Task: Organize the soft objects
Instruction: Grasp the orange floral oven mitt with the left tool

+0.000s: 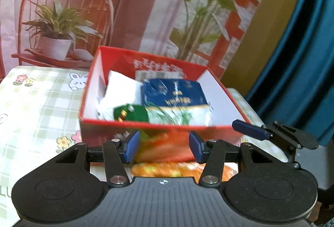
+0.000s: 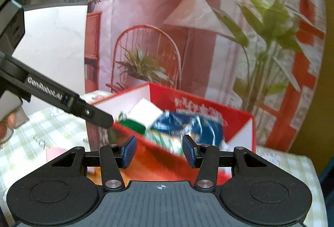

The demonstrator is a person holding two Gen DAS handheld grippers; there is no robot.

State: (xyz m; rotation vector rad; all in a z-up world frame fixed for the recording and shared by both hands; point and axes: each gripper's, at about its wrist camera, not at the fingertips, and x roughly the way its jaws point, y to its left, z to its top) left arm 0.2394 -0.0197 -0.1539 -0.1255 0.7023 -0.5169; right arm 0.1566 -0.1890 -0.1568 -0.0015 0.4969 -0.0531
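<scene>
Soft packs lie together inside a red box [image 1: 146, 124] with white inner walls, seen first from the left wrist camera. The box stands on a checked tablecloth [image 1: 37, 101] printed with flowers and rabbits, at about twelve o'clock from the left gripper [image 1: 165, 147]. Within it, a white folded pack [image 1: 123, 91] sits toward ten o'clock, a blue pack [image 1: 175, 95] toward one o'clock, and a green-and-white pack [image 1: 150, 116] at six o'clock against the near wall. The left gripper's blue-padded jaws stand apart with nothing between them; an orange blurred item [image 1: 167, 170] lies low behind them on the table, too smeared to identify. At three o'clock the right gripper [image 1: 250, 132] reaches in, one blue finger near the box's near right corner. A printed backdrop [image 1: 83, 7] of a chair, potted plant and lamp hangs behind the table.

From the right wrist camera, the red box [image 2: 208, 105] appears at twelve o'clock, turned corner-on. The white folded pack [image 2: 146, 112] sits at eleven o'clock inside it, the green-and-white pack [image 2: 135, 124] beside it, the blue pack [image 2: 187, 124] at one o'clock. The right gripper [image 2: 159, 150] holds its jaws apart and empty, just short of the box's near wall. The left gripper [image 2: 100, 117] slants in from nine o'clock, its tip at the box's left corner. Whether it touches cannot be told through the blur.
</scene>
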